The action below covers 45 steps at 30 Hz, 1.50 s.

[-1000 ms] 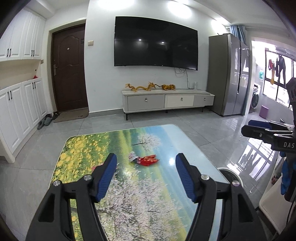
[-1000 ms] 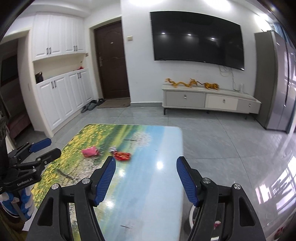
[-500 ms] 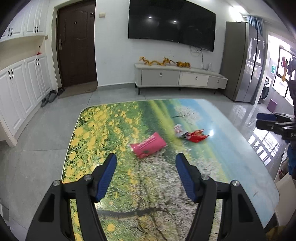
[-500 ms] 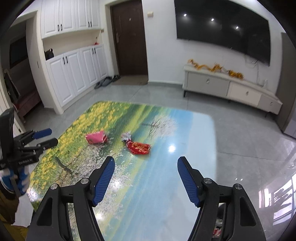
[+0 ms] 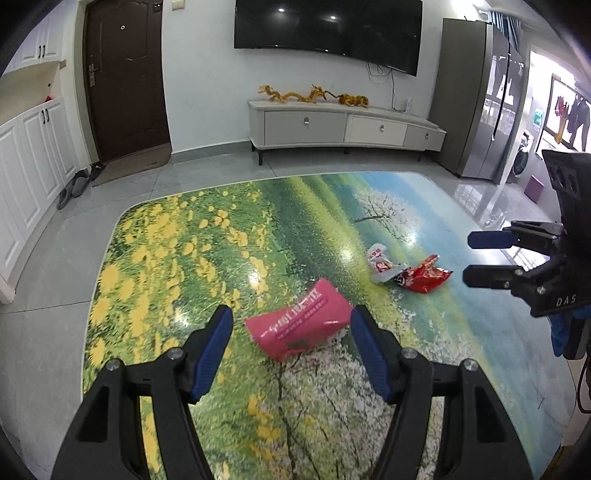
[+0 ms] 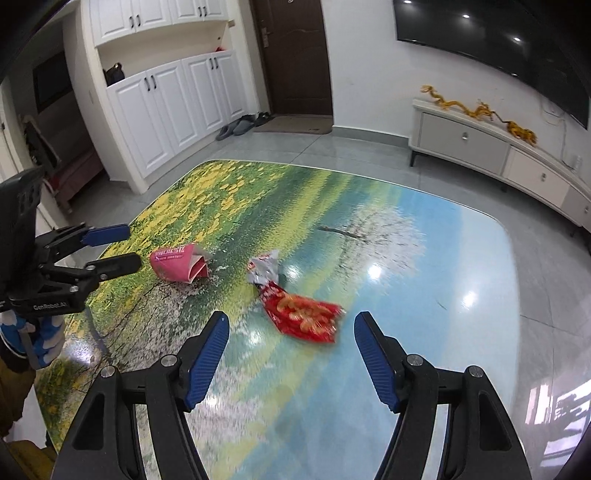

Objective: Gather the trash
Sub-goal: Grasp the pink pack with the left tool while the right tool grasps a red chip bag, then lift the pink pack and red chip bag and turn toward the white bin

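Note:
A pink wrapper [image 5: 301, 323] lies on the landscape-print table [image 5: 177, 258], just ahead of and between the fingers of my open left gripper [image 5: 291, 349]. A red snack bag [image 5: 421, 277] with a torn silver-white wrapper [image 5: 380, 260] lies to its right. In the right wrist view the red snack bag [image 6: 304, 314] lies just ahead of my open, empty right gripper [image 6: 291, 350], with the silver wrapper [image 6: 264, 271] behind it and the pink wrapper [image 6: 177, 264] further left. Each gripper also shows in the other's view, the right [image 5: 491, 256] and the left [image 6: 110, 249].
The table [image 6: 424, 258] stands on a grey tiled floor. A white TV cabinet [image 5: 343, 127] and a wall TV [image 5: 328, 31] are behind, a fridge [image 5: 476, 99] at the right, white cupboards [image 6: 170, 103] and a brown door [image 5: 125, 77] at the left.
Both grippers have moved forward and down toward the table. The pink wrapper now sits between the left fingers' line, and the red bag is close before the right gripper.

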Available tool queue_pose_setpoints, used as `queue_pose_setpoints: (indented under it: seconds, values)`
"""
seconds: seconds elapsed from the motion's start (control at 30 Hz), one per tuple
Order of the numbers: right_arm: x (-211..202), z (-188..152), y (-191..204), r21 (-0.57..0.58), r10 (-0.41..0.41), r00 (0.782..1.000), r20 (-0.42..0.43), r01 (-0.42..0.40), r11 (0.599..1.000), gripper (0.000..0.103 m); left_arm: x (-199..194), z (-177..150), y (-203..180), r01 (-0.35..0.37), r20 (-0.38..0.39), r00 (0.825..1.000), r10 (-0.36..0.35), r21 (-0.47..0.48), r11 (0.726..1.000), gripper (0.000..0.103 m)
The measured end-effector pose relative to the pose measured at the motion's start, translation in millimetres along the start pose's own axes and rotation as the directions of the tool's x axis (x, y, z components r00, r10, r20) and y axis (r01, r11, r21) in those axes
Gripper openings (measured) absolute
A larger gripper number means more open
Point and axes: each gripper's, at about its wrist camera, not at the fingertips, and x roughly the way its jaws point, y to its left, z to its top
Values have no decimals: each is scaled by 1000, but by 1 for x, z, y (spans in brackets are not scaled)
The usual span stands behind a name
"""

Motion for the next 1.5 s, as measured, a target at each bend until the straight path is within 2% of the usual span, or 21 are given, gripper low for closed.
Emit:
queue_pose_setpoints:
  seconds: [0.37,0.47,0.57,0.63,0.67,0.7,0.77,0.87,1.07,1.27,1.5]
  values:
    - [63,16,12,-107,25,997,-77,-33,994,67,47,3,-11,30,-64,998,-26,58,998,64]
    - [74,15,13,-122,13,994,-105,-26,992,57,51,2,-13,41,-78,996,-37,59,997,64]
    - [73,8,11,-123,18,994,-109,-31,992,50,51,-1,-14,53,-83,995,-48,53,997,63]
    - [69,4,10,-117,28,994,-106,-40,992,43,52,-3,-14,49,-93,995,-45,45,998,54]
    - [67,2,9,-112,30,994,-103,-42,993,39,54,-5,-14,46,-103,994,-42,36,998,45]
    - [66,1,9,-107,32,994,-100,-42,993,37,55,-6,-13,45,-110,993,-42,25,999,40]
    - [62,-4,7,-91,35,995,-92,-43,995,29,53,-9,-13,34,-103,994,-32,13,999,35]
    - [56,-10,5,-70,43,996,-82,-48,996,23,48,-12,-11,44,-102,994,-46,-24,999,29]
    - [44,-23,7,-20,68,995,-68,-70,997,20,26,-23,-16,21,-82,996,-26,-59,998,28]
    - [20,-40,9,47,105,994,-28,-103,994,20,-13,-31,-33,-12,-41,999,10,-48,999,28]
    - [-24,-55,20,72,117,992,36,-120,990,20,-56,-43,-64,-58,12,998,58,-2,998,28]
